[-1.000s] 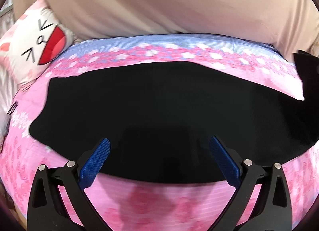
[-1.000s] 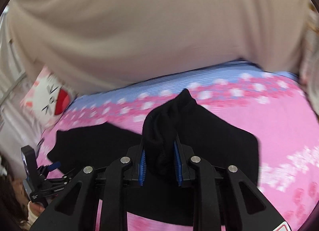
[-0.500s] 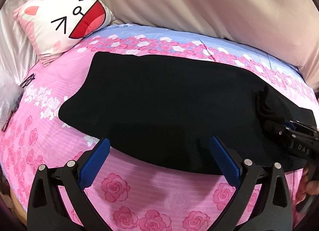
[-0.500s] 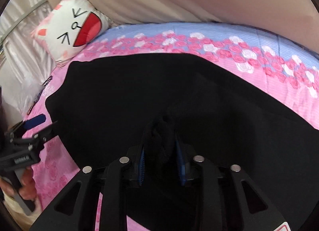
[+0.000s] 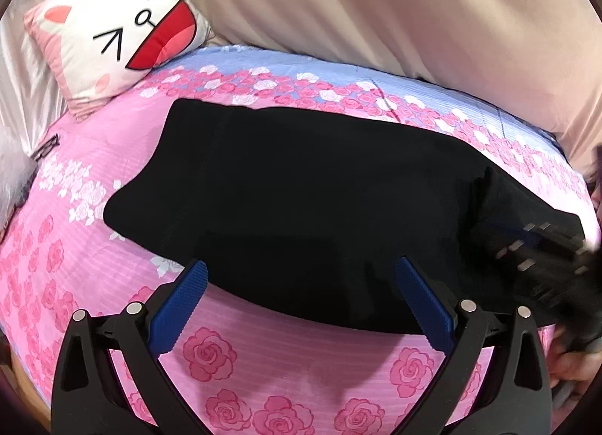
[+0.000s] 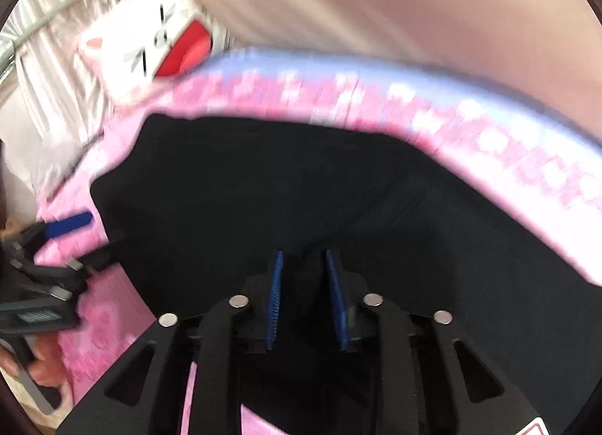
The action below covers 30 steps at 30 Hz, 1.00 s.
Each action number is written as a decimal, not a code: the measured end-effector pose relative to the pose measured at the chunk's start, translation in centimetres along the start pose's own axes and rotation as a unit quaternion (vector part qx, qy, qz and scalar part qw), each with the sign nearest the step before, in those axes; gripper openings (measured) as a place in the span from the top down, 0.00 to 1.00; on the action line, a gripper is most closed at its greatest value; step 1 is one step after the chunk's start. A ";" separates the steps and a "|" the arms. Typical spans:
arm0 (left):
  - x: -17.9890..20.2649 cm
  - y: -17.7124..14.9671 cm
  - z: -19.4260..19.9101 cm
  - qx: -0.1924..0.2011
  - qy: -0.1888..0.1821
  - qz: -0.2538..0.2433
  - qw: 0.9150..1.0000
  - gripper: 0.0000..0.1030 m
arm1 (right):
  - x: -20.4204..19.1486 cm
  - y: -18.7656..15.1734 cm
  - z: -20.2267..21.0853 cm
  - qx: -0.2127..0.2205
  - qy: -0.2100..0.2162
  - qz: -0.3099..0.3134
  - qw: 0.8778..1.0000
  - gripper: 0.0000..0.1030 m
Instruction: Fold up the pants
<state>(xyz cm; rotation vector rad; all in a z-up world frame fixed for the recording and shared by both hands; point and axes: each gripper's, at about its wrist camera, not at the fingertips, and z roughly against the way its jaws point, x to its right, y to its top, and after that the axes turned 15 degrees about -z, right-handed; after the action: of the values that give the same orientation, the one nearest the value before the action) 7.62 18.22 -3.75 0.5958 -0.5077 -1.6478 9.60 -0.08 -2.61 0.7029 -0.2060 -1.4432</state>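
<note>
- Pants: black, spread flat across the bed, long axis running left to right; near edge lies just ahead of both hand-held grippers
- Left hand-held gripper: blue pads set wide apart, nothing between them; it hovers over the pink sheet at the near edge of the pants, the fabric edge showing between its fingertips
- Right hand-held gripper: jaws a little parted, no cloth pinched between the blue pads; positioned over the black fabric toward the right-hand end of the pants; its view is motion-blurred
- Bed: pink rose-print sheet with a pale blue band along the far side
- Cat-face cushion: white and pink, red open mouth, propped at the far left corner, well apart from the pants
- Beige drape: hangs behind the bed
</note>
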 end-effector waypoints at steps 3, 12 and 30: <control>-1.5 -0.3 0.0 -0.009 0.007 0.020 1.000 0.05 | 0.1 -0.7 2.7 0.004 0.032 -0.009 0.999 0.50; -3.9 -0.9 -0.2 -0.015 0.035 0.050 0.998 0.05 | 16.8 -5.3 16.2 0.100 -0.119 -0.184 0.971 0.41; -4.6 -2.0 -1.8 -0.037 -0.021 0.178 0.983 0.05 | 22.1 -8.4 16.1 0.096 -0.042 -0.262 0.959 0.82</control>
<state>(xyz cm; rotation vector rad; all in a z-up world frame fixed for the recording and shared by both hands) 7.78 23.05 -6.00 0.3890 -0.5472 -1.3355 -2.64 -25.89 -0.75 0.8989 -0.2392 -1.9819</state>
